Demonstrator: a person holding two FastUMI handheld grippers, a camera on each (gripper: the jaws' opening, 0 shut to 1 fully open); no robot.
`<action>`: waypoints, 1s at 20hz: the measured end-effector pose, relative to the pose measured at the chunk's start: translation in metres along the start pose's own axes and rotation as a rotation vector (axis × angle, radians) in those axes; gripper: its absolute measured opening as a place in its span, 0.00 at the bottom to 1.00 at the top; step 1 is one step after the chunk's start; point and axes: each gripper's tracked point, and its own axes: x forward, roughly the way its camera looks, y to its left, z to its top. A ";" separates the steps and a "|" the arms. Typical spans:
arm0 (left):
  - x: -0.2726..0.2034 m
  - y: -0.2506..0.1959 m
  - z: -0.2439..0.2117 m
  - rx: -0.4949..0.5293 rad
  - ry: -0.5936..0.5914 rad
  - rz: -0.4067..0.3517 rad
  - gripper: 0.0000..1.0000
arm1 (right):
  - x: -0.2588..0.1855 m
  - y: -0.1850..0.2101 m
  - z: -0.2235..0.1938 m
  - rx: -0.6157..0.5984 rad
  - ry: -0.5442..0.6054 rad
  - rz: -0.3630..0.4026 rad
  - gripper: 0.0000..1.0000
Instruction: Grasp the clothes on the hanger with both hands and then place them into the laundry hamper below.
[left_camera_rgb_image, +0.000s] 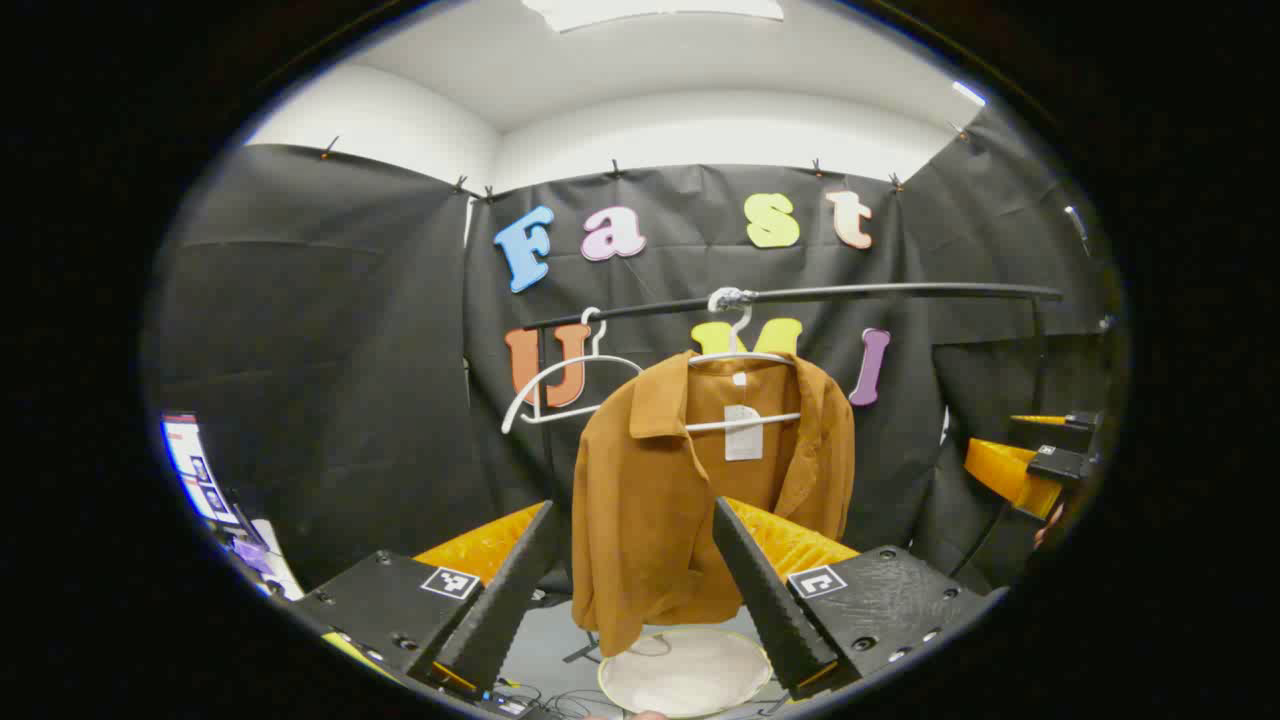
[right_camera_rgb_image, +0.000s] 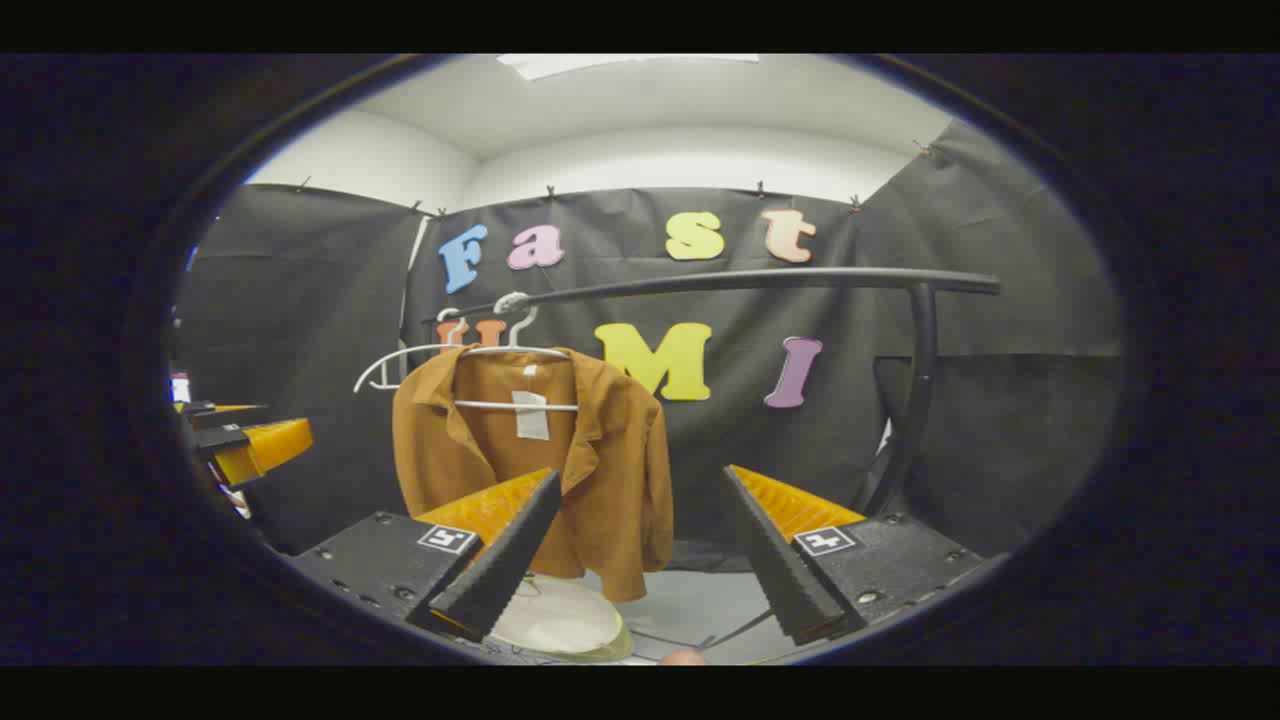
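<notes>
A brown shirt (left_camera_rgb_image: 660, 480) hangs on a white hanger (left_camera_rgb_image: 745, 352) from the black rail (left_camera_rgb_image: 880, 291). Straight in front of the shirt my left gripper (left_camera_rgb_image: 634, 580) stands open, its fingers framing the shirt's lower half without touching it. In the right gripper view the same shirt (right_camera_rgb_image: 610, 470) hangs left of centre. The right gripper (right_camera_rgb_image: 640, 560) is open too, with the shirt's right edge behind its left finger (right_camera_rgb_image: 505, 560). Below the shirt lies the round white laundry hamper (left_camera_rgb_image: 690, 672), also seen as the hamper (right_camera_rgb_image: 560, 620) in the right gripper view.
A second, bare white hanger (left_camera_rgb_image: 560, 385) hangs left of the shirt. The rail's upright post (right_camera_rgb_image: 915, 400) stands at the right. The other gripper (left_camera_rgb_image: 1040, 460) shows at the right edge of the left gripper view. Cables lie on the floor by the hamper.
</notes>
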 end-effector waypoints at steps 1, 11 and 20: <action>0.003 -0.002 -0.003 0.003 0.007 -0.016 1.00 | 0.001 -0.001 -0.001 0.005 0.004 -0.011 1.00; 0.018 0.009 -0.006 -0.003 0.007 -0.089 0.97 | 0.004 0.015 -0.007 0.028 0.034 -0.105 1.00; 0.037 0.009 -0.003 -0.023 0.000 -0.095 0.99 | 0.028 0.017 -0.014 0.031 0.050 -0.111 0.96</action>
